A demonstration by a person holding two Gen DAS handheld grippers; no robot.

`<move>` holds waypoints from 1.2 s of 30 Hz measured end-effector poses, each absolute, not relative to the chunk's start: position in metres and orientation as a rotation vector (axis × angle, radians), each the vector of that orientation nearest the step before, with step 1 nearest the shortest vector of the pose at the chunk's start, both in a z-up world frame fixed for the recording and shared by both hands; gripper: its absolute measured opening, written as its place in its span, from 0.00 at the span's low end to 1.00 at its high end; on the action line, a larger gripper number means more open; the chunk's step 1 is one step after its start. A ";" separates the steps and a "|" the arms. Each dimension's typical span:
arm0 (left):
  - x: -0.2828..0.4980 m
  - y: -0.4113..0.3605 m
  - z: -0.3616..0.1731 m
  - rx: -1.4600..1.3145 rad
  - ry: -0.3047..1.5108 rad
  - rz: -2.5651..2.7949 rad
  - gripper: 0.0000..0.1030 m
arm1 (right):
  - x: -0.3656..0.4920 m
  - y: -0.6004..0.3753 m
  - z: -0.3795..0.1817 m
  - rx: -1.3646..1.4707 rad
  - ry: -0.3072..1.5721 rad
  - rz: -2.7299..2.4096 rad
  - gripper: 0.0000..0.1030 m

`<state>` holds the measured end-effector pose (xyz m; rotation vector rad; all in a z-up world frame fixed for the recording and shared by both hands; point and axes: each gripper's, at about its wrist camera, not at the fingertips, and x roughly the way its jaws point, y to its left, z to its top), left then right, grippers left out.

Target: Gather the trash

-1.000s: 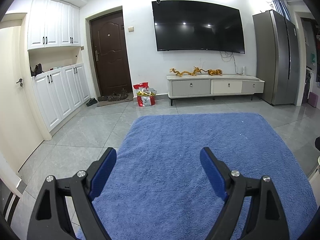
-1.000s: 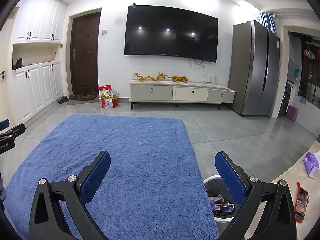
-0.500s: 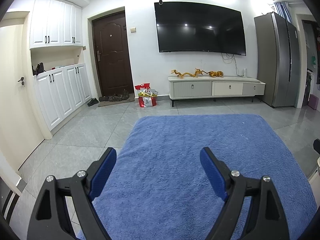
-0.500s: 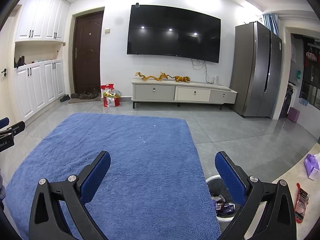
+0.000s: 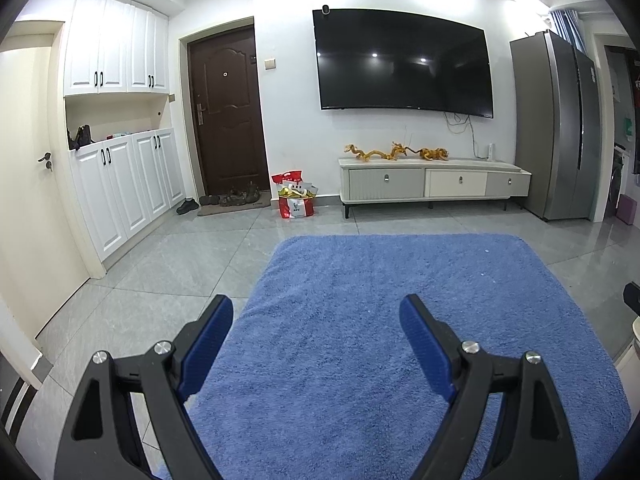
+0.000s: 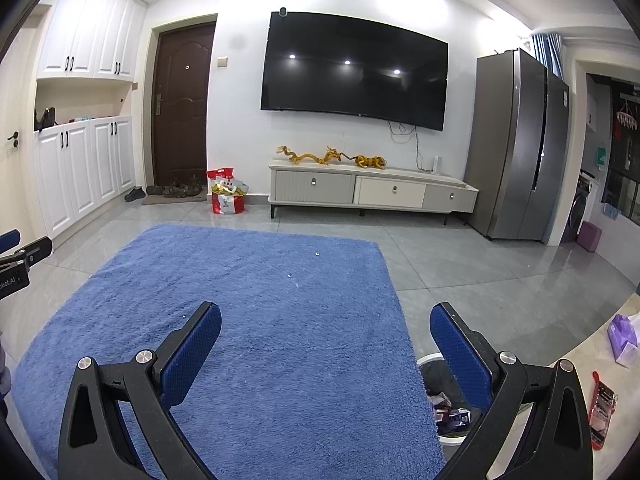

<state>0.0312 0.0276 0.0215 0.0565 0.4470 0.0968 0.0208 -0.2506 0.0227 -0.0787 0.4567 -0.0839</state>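
Right now I've got both tools spread wide and empty — left tool (image 5: 316, 318) and right tool (image 6: 326, 326) hang over the blue rug (image 6: 240, 320), gripping nothing. Trash targets I can make out: a red packet (image 6: 602, 406) and a purple tissue pack (image 6: 622, 338) on the tabletop (image 6: 576, 360) at far right, plus small white specks (image 6: 288, 276) on the rug. The bin (image 6: 448, 412) sits just beside the rug edge, partly behind my right finger (image 6: 460, 354), already holding wrappers.

My read — the packet is light, thin, probably slick film; it lies flat, so I'd pinch it by a raised edge or slide it to the tabletop rim first. Tissue pack looks soft and squashy; grab across its middle. Specks look too small to pinch reliably.
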 end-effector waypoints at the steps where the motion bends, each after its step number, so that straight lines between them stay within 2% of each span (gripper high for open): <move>1: 0.031 0.027 0.022 0.056 0.447 0.096 0.83 | 0.021 -0.251 0.023 -0.078 0.456 -0.084 0.99; 36: 0.010 0.019 0.033 0.072 0.433 0.083 0.83 | 0.007 -0.259 0.028 -0.066 0.429 -0.078 1.00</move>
